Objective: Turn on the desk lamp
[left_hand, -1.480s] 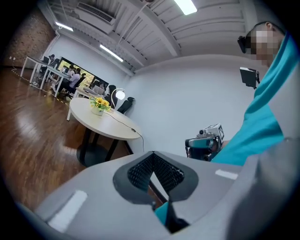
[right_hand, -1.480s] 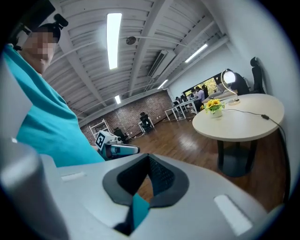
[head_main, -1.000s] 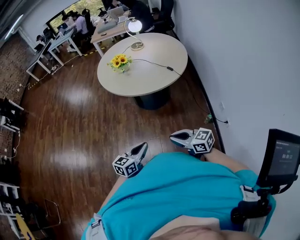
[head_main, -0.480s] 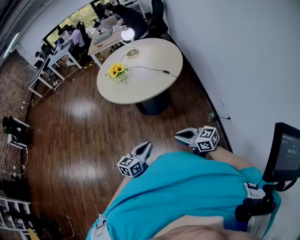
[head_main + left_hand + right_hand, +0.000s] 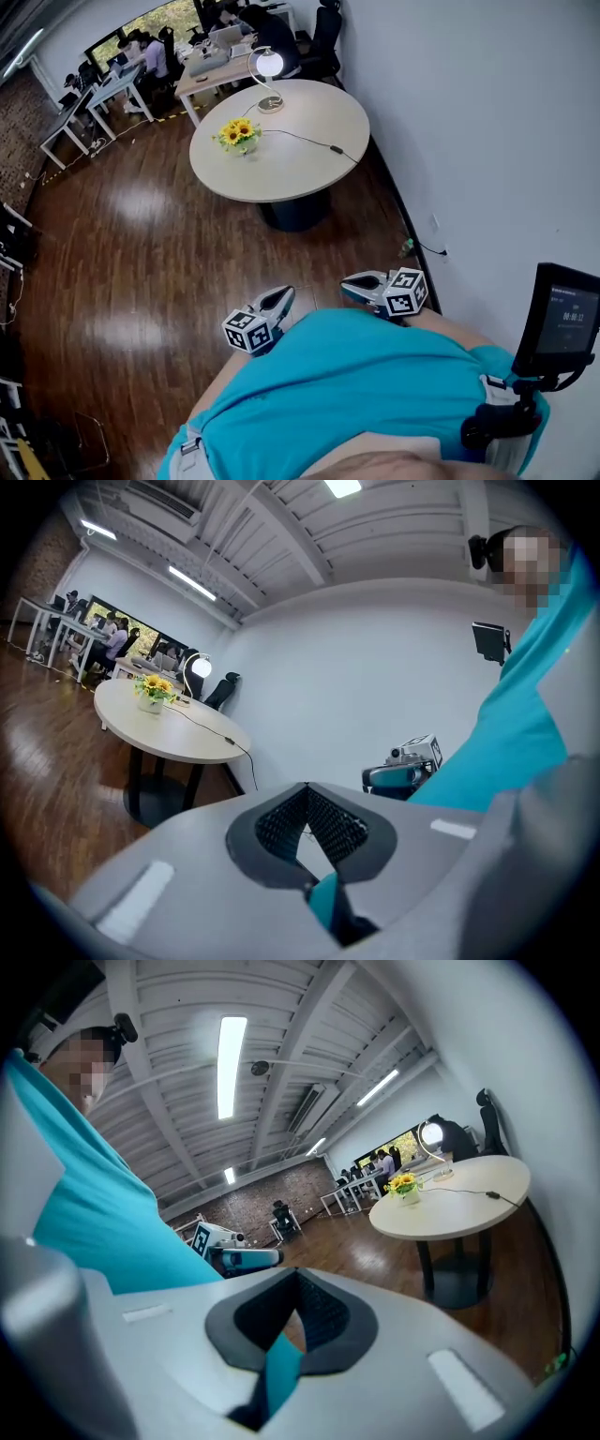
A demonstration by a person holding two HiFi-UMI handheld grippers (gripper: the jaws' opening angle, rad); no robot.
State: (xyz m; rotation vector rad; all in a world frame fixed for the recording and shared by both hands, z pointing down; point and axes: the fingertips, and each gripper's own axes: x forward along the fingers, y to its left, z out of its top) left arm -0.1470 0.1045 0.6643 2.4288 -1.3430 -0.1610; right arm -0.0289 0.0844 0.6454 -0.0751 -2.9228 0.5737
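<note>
Hanging at the waist, left tool (image 5: 281, 296) and right tool (image 5: 351, 279) sit pinched together and empty, since the glowing desk lamp (image 5: 269, 64) stands well ahead on the bench (image 5: 281, 164).

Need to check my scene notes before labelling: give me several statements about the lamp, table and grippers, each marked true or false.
1. The desk lamp has a glowing head. True.
2. The sunflowers stand on the floor. False: they stand on the round table.
3. The left gripper is shut and empty. True.
4. The right gripper touches the lamp. False: it is beside the teal shirt, far from the table.
5. A cable crosses the tabletop. True.
</note>
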